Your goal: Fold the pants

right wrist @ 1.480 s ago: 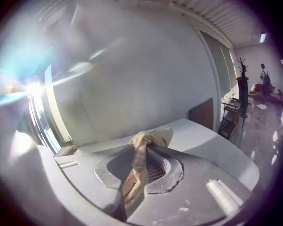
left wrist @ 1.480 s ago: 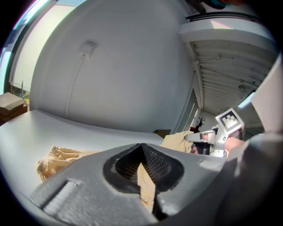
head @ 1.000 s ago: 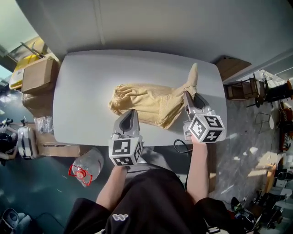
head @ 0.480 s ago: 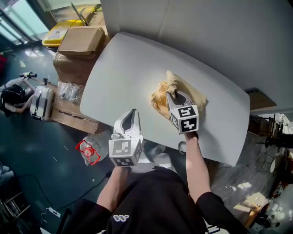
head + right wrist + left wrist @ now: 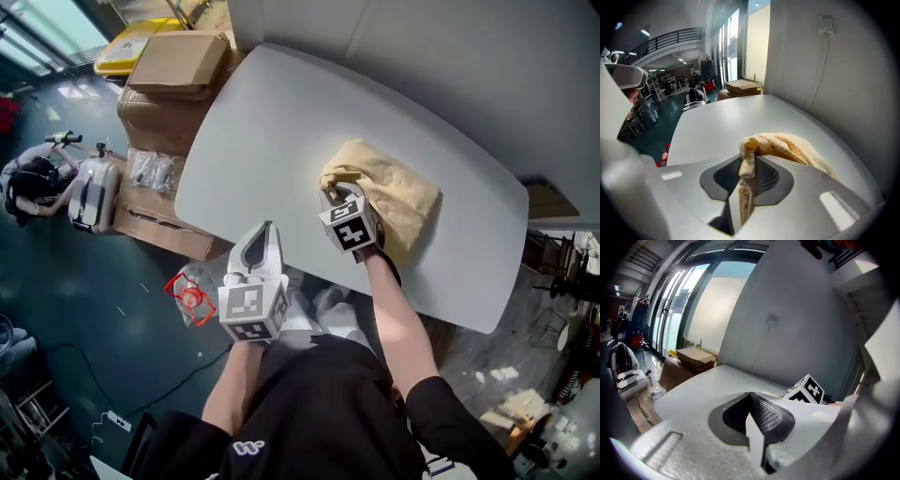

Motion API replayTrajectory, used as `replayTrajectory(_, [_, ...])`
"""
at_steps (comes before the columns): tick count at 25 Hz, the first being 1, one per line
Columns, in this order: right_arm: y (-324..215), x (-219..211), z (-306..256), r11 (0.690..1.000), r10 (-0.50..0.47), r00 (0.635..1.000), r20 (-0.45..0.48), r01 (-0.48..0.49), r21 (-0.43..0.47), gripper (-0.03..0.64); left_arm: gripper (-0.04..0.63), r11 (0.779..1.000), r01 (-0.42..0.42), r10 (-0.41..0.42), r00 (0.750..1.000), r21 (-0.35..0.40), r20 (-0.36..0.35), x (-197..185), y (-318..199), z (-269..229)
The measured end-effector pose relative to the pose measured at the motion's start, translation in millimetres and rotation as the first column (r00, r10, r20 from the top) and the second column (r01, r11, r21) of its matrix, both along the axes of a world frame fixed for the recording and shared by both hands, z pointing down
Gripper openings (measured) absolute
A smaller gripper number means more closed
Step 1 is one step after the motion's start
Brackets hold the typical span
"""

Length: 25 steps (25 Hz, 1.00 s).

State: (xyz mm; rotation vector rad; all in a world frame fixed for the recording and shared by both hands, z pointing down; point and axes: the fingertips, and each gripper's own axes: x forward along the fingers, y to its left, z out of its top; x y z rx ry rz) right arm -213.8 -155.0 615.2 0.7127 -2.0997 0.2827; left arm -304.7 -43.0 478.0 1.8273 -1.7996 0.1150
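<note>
On the counter (image 5: 272, 122), the pants (image 5: 398, 199) are seen at three o'clock from the right hand-held gripper (image 5: 330, 191), their edge pinched by it.

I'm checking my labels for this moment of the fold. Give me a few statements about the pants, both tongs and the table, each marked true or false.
1. The right tongs pinch a bunch of the tan cloth pants. True.
2. The left tongs grip cloth as well. False: they are shut on nothing, apart from the pants.
3. The pants lie on the pale grey table. True.
4. The brown cardboard boxes sit on the table. False: they are stacked beside it.
</note>
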Motion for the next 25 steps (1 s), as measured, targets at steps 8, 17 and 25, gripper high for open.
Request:
replayTrajectory(8, [6, 3, -46, 0.997, 0.058, 0.975, 0.214, -0.047, -0.055, 0.198, 0.0, 0.995, -0.094, 0.094, 0.996, 0.046, 0.0, 23, -21, -10])
replayTrajectory(17, [-25, 121, -248, 0.877, 0.252, 0.772, 0.583, -0.437, 0.2, 0.005, 0.0, 0.945, -0.237, 0.249, 0.968, 0.226, -0.025, 85, -82, -94])
replayTrajectory(25, [19, 209, -384, 0.671, 0.194, 0.727, 0.658, -0.588, 0.452, 0.003, 0.0, 0.797, -0.4, 0.422, 0.905, 0.452, 0.056, 166, -93, -199])
